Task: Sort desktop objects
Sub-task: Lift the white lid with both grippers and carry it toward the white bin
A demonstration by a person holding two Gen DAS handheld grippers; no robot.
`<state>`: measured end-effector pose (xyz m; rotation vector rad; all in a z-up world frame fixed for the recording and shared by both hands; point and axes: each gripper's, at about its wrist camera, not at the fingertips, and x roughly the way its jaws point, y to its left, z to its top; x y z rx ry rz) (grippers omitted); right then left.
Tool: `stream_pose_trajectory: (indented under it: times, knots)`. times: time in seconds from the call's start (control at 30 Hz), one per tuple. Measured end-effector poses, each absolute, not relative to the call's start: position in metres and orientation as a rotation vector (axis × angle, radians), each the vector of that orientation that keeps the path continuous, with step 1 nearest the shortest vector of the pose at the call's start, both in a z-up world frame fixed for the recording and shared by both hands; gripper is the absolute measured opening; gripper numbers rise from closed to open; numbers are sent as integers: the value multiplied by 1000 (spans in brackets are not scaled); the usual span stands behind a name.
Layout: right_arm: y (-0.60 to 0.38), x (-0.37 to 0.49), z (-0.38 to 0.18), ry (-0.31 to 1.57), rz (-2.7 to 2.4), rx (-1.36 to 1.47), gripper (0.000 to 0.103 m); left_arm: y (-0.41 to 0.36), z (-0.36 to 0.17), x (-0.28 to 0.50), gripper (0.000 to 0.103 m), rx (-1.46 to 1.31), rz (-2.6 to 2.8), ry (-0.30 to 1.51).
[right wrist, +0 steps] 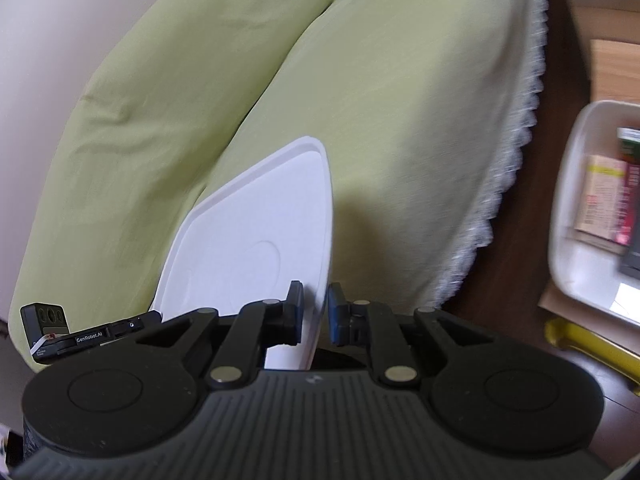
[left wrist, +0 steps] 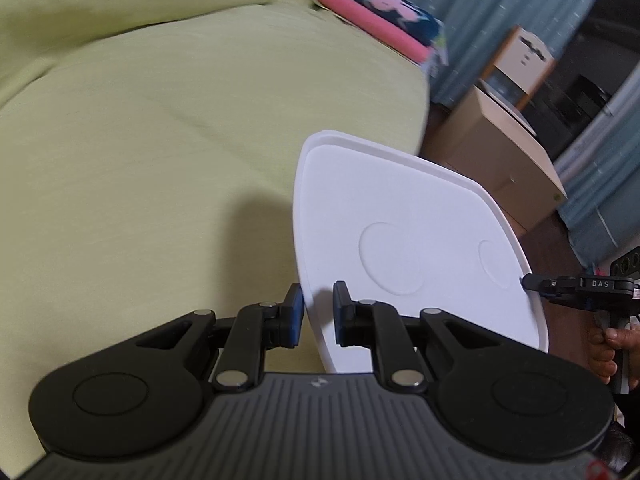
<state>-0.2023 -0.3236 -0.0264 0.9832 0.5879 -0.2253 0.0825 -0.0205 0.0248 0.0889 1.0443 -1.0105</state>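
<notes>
Two hand-held grippers carry one white lid (left wrist: 400,216) between them: the left hand-held gripper (left wrist: 318,312) is clamped on its near edge at lower centre of the left wrist view, and the right hand-held gripper (right wrist: 314,312) is clamped on the opposite edge at lower centre of the right wrist view. The lid hangs tilted over a green cushion (left wrist: 160,140). The step in hand appears to be carrying the lid. A white bin (right wrist: 576,240) holding boxed items sits at the right edge of the right wrist view; judged the likely destination, the next move calls for both grips to travel together and keep the lid level. Legible writing: "DAS" on the right unit, "GenRobot.AI" on the left unit. Box labels are too blurred to read.
</notes>
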Motion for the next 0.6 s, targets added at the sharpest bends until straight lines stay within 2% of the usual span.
stream_pose_trajectory:
  times: [0.6]
  knots:
    - [-342, -351, -32, 517, -557, 1093, 12, -144, 4, 38, 16, 270, -1279, 1119]
